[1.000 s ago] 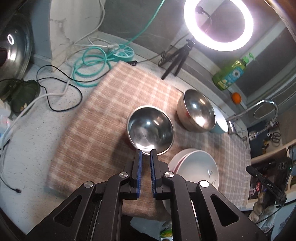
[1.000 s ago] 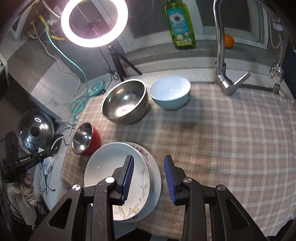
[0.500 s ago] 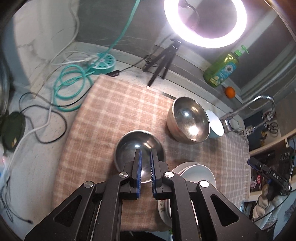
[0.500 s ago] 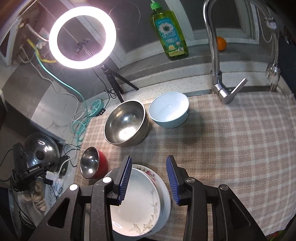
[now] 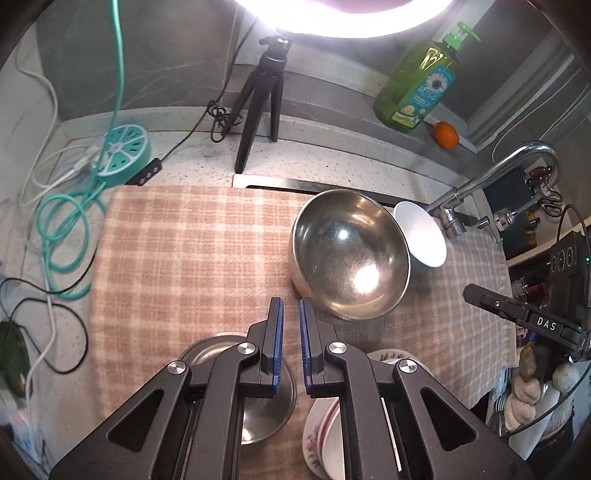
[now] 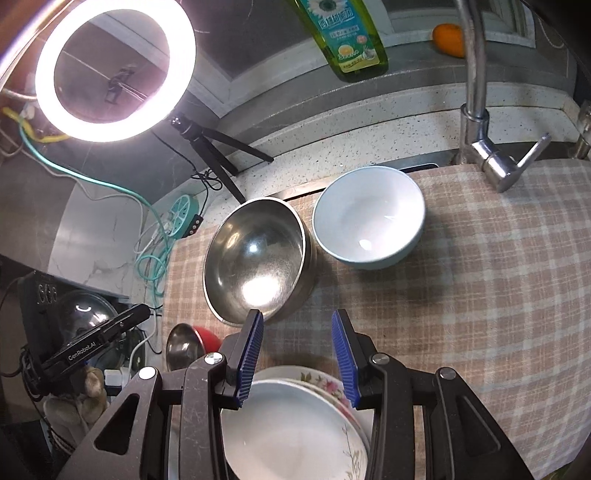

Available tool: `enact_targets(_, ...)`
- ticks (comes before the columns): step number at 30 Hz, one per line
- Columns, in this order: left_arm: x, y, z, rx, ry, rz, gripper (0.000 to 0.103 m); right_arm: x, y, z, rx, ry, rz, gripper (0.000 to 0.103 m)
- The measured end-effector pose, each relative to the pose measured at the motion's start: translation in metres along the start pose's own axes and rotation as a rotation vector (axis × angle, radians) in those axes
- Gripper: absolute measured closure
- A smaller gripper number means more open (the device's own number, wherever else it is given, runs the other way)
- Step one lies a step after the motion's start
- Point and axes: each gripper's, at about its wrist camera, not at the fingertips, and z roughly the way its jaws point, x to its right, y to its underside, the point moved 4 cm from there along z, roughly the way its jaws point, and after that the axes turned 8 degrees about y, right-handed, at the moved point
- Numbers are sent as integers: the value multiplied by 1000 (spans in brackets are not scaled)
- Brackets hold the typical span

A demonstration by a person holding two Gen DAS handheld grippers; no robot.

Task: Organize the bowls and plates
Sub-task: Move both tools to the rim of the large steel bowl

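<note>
Left gripper (image 5: 291,314) hovering nearly closed and empty, small steel bowl (image 5: 255,413) beneath. Right gripper (image 6: 297,325) gaping empty over stacked plates (image 6: 295,421); big steel bowl (image 6: 258,258) seemingly touching the white bowl (image 6: 369,218)

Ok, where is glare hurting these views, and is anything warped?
Left wrist: ring light blows out the top edge; hot spot inside the steel bowl. Right wrist: ring light flares upper left; fisheye bends the faucet and counter edge. Both sharp.
</note>
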Motion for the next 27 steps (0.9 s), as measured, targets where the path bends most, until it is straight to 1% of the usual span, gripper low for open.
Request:
enact_targets(9, -3, -23, 34, -61, 7, 9, 96, -8, -20, 30, -26, 48, 5, 68)
enact_targets(12, -3, -30, 43, -68, -6, 25, 96, -9, -25, 38, -35, 60, 5, 68)
enact_targets(20, -5, -45, 63, -91, -9, 34, 96, -8, -32, 55, -65, 81, 20, 69)
enact_targets(27, -10, -50, 76, -103, -18, 34, 96, -12, -33, 70, -105, 73, 21, 76)
